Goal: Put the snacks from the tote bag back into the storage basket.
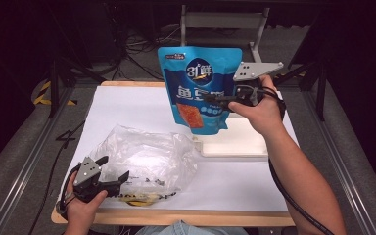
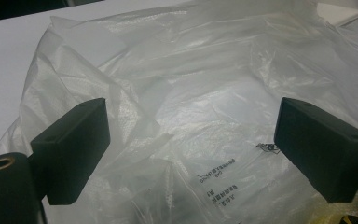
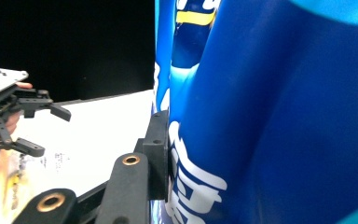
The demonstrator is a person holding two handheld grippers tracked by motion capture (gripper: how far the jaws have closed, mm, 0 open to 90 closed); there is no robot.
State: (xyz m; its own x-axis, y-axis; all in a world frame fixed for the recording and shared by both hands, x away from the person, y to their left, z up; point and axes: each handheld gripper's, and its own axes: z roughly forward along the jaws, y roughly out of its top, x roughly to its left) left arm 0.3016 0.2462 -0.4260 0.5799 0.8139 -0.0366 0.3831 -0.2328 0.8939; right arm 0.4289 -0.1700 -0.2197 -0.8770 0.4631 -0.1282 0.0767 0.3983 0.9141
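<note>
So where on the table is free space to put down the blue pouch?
Bare white table lies behind the clear plastic bag, left of the blue pouch; also in front of the white board. The near-left corner is crowded.

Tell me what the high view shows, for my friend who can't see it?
The right gripper holds a blue snack pouch up above a white table. The left gripper rests open beside a crumpled clear plastic bag.
</note>
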